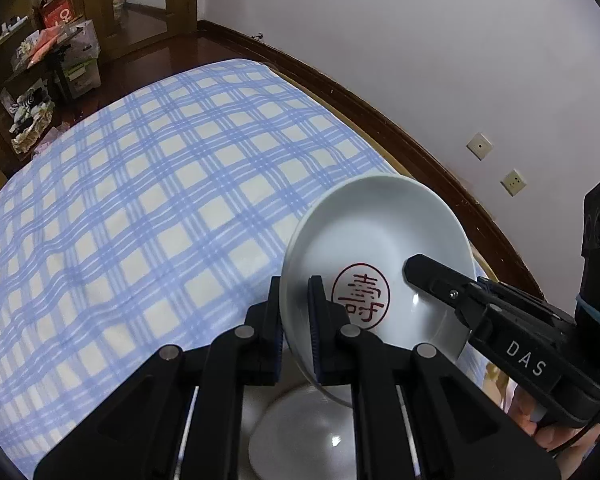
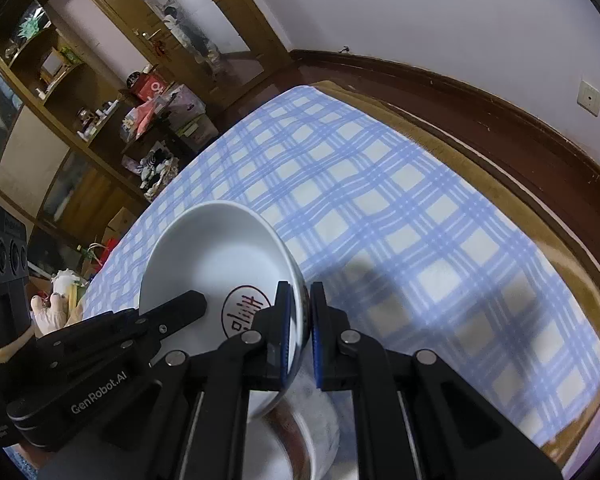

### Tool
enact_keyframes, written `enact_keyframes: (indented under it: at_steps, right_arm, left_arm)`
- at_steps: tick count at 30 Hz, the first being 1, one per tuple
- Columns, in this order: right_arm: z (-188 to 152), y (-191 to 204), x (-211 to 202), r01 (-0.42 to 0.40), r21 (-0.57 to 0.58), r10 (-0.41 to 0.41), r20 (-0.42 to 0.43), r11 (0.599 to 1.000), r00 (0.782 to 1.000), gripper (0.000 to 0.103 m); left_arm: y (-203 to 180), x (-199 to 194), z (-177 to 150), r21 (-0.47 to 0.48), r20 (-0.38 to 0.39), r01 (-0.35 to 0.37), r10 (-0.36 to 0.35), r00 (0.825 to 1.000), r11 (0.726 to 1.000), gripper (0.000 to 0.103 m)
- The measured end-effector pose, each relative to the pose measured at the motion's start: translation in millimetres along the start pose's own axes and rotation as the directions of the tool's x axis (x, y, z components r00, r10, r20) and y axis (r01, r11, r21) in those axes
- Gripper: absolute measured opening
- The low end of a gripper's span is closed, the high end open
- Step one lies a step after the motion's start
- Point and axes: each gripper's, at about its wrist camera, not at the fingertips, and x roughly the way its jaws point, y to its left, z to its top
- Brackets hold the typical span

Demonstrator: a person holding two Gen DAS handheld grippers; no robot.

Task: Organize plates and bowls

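A white bowl (image 1: 364, 232) with a red seal character inside is held tilted above the table, gripped from both sides. My left gripper (image 1: 296, 316) is shut on its left rim. My right gripper (image 2: 300, 320) is shut on the opposite rim of the same bowl (image 2: 216, 248). The right gripper's finger (image 1: 432, 276) reaches into the bowl in the left wrist view, and the left gripper's finger (image 2: 176, 308) shows in the right wrist view. Another white dish (image 1: 300, 432) lies below the held bowl, also seen blurred under the right gripper (image 2: 304, 440).
A blue and white checked cloth (image 1: 152, 200) covers the table (image 2: 440, 148). A dark wooden ledge and a white wall with sockets (image 1: 480, 146) run along the far side. Cluttered wooden shelves (image 2: 80, 112) stand to the left.
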Motion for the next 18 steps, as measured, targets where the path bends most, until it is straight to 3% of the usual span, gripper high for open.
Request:
enact_keyframes:
  at_steps: [18]
  right_arm:
    - [-60, 21, -45, 0.005, -0.048, -0.006, -0.012, 0.999, 1.000, 0.010]
  left_arm:
    - [0, -45, -76, -0.058, 0.008, 0.011, -0.011, 1.000, 0.998, 0.013]
